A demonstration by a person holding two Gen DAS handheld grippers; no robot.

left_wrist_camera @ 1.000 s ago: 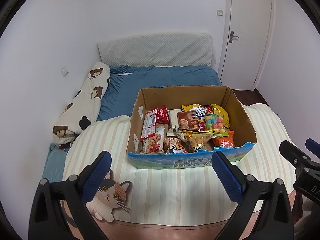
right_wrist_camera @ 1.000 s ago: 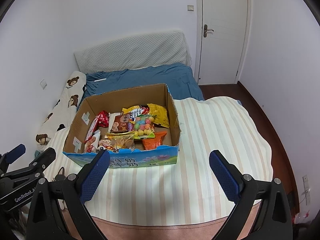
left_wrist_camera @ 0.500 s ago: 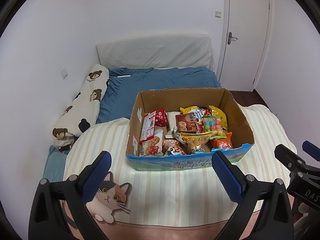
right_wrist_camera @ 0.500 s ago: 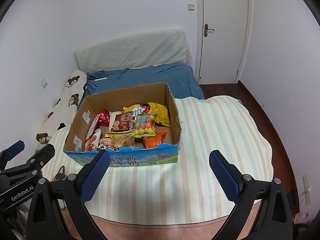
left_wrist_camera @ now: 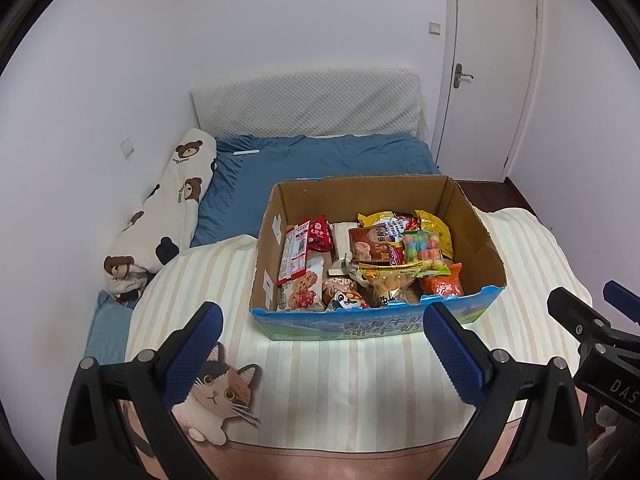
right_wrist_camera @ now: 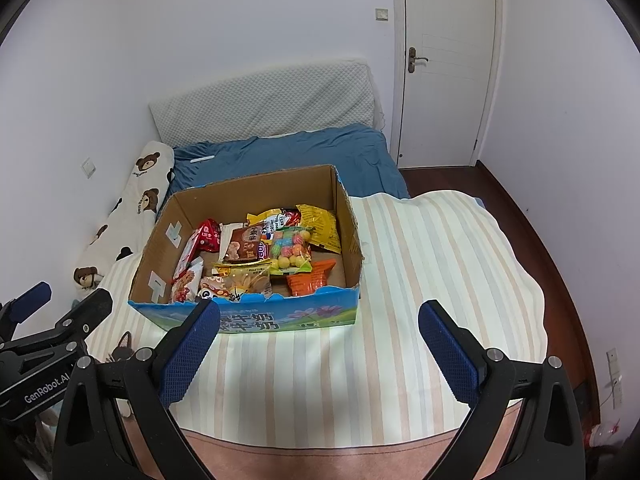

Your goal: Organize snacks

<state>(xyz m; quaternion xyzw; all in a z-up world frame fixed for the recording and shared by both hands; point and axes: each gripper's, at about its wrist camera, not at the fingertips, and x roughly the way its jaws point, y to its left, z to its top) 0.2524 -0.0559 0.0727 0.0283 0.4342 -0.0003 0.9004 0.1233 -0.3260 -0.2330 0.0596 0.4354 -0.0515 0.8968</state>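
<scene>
An open cardboard box [left_wrist_camera: 476, 220] with a blue printed front stands on a striped blanket [left_wrist_camera: 328, 380] on the bed. It holds several snack packets: a red packet [left_wrist_camera: 320, 234], a brown cookie box [left_wrist_camera: 368, 244], a bag of coloured balls [left_wrist_camera: 422, 246], a yellow bag [left_wrist_camera: 434, 226] and an orange packet [left_wrist_camera: 442, 282]. The box also shows in the right wrist view [right_wrist_camera: 348, 216]. My left gripper [left_wrist_camera: 320, 344] is open and empty, in front of the box. My right gripper [right_wrist_camera: 320, 344] is open and empty, in front of the box's right half.
A cat-shaped cushion [left_wrist_camera: 216, 396] lies on the blanket at the front left. A bear-print pillow [left_wrist_camera: 160, 216] lies along the left wall. The blue sheet [left_wrist_camera: 320, 160] and white headboard pad [left_wrist_camera: 308, 104] are behind. A closed door [right_wrist_camera: 444, 60] stands at the back right, with the wooden floor [right_wrist_camera: 532, 220] beside the bed.
Both grippers have drifted slightly back from the box, so it sits a little higher in the views. Both stay open and empty.
</scene>
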